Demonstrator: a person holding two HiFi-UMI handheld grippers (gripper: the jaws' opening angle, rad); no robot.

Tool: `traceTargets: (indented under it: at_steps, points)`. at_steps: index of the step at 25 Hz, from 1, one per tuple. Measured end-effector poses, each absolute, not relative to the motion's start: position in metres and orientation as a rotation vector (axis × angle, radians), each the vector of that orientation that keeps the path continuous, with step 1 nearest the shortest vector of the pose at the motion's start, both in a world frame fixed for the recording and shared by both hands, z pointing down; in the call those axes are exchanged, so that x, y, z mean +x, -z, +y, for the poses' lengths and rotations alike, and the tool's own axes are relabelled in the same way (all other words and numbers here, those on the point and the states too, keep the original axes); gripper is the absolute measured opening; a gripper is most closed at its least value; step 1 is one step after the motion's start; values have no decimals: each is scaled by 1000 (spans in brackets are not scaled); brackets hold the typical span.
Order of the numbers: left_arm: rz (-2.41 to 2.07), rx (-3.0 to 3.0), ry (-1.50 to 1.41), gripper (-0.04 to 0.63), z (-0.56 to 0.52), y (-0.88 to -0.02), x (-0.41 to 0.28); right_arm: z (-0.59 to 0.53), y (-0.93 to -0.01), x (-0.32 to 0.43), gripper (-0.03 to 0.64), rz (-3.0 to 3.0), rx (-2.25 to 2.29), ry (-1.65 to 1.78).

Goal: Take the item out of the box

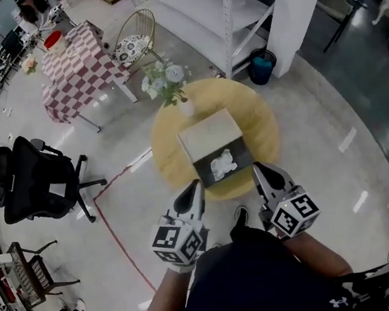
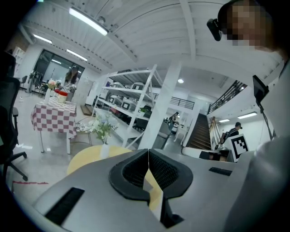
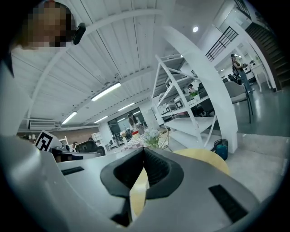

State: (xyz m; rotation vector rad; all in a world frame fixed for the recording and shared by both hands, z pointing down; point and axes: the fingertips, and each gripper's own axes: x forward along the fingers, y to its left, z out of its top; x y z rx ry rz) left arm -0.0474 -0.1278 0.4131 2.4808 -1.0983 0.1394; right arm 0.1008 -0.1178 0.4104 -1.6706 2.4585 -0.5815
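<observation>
A beige box (image 1: 210,138) stands on the round yellow table (image 1: 260,117), its open side facing me. Inside it lies a white crumpled item (image 1: 222,164). My left gripper (image 1: 197,183) hovers at the table's near edge, just left of the box, shut and holding nothing. My right gripper (image 1: 258,167) sits just right of the box, also shut and holding nothing. In the left gripper view the jaws (image 2: 148,152) meet at the tips, with the table (image 2: 86,156) beyond. The right gripper view shows its jaws (image 3: 144,149) closed the same way above the table (image 3: 204,158). The box is hidden in both gripper views.
A vase of flowers (image 1: 167,83) stands at the table's far edge, behind the box. A black office chair (image 1: 31,180) is to the left, a checkered table (image 1: 76,67) and wire chair (image 1: 134,34) beyond. White shelving (image 1: 224,5) and a blue bin (image 1: 261,65) stand behind.
</observation>
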Motion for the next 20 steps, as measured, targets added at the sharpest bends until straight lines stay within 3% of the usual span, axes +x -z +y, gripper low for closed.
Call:
traceTargets:
  at_steps: [20]
  points:
    - [-1112, 2472, -289, 18, -178, -453, -34, -162, -442, 118, 12, 2498, -1701, 647]
